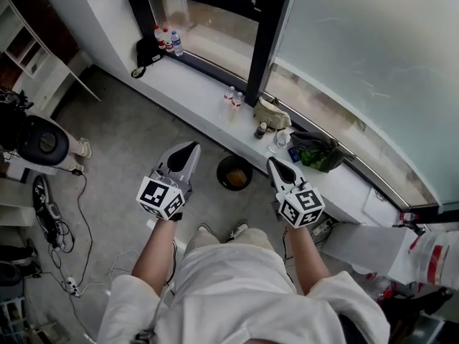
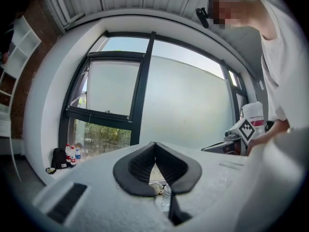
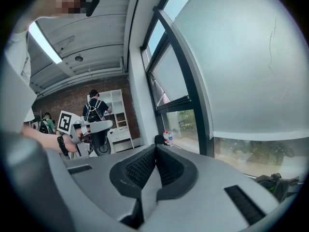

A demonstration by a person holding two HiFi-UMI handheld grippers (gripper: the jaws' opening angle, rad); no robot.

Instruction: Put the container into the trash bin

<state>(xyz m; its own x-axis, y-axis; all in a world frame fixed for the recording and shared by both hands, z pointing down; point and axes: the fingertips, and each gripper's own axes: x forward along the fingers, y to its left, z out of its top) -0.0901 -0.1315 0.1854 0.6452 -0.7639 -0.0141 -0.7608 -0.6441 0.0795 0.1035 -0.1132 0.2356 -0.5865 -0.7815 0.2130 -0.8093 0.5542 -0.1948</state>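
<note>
A round black trash bin [image 1: 234,172] stands on the grey floor below the white window sill [image 1: 193,95]; something brownish lies inside it, too small to identify. In the head view my left gripper [image 1: 192,147] is raised to the left of the bin and my right gripper [image 1: 272,163] to its right, both well above the floor. The left gripper [image 2: 154,145] is shut with nothing between its pads. The right gripper [image 3: 155,149] is likewise shut and empty. Each gripper view shows the other gripper: the right one [image 2: 240,132] and the left one [image 3: 82,125].
On the sill stand three bottles [image 1: 166,39] beside a black pouch [image 1: 148,50], two small bottles [image 1: 233,96], a tan bag [image 1: 272,112], a clear bottle [image 1: 280,140] and a dark green bag [image 1: 316,151]. Cables and a power strip [image 1: 70,285] lie on the floor at left.
</note>
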